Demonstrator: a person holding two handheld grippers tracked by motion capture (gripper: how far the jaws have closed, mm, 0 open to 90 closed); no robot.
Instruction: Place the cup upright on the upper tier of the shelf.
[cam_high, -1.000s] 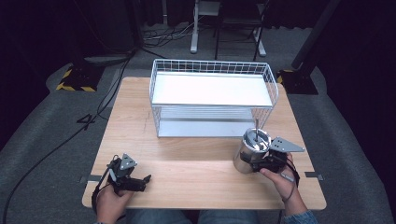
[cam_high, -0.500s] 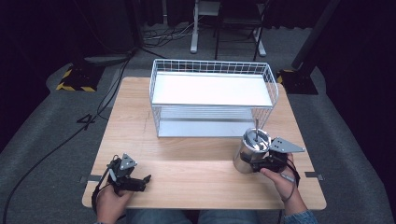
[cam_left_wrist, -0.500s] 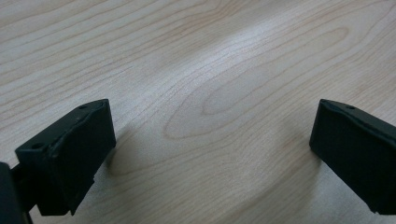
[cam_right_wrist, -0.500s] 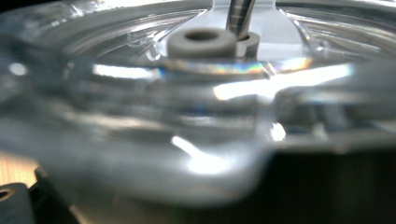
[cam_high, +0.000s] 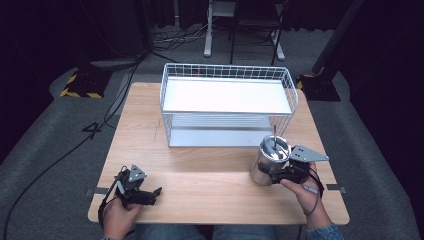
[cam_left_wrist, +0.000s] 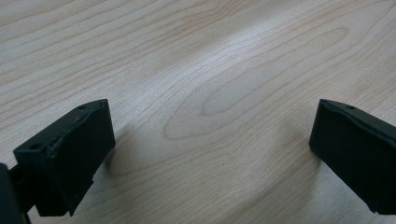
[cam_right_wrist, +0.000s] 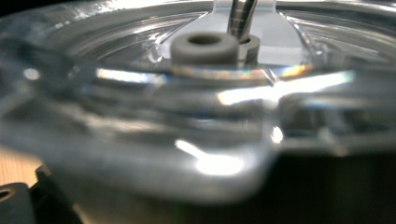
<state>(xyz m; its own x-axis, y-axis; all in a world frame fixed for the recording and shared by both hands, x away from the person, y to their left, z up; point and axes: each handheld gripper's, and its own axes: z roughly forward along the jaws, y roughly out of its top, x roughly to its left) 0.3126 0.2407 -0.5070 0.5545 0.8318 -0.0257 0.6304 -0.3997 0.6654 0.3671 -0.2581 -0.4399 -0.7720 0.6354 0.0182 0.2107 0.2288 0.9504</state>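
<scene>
A steel cup with a clear lid and a metal straw stands on the wooden table, right of centre, in front of the wire rack. My right gripper reaches it from the right. Its jaws have just been closing with the cup between them, and they now hold its side. In the right gripper view the lid sits close up, with a grey grommet around the straw. My left gripper rests near the table's front left corner, open, with only bare wood between its jaws.
A white two-tier wire rack takes up the back half of the table, its shelves bare. Black cables and chair legs lie on the grey floor beyond. Open wood stretches between the two hands.
</scene>
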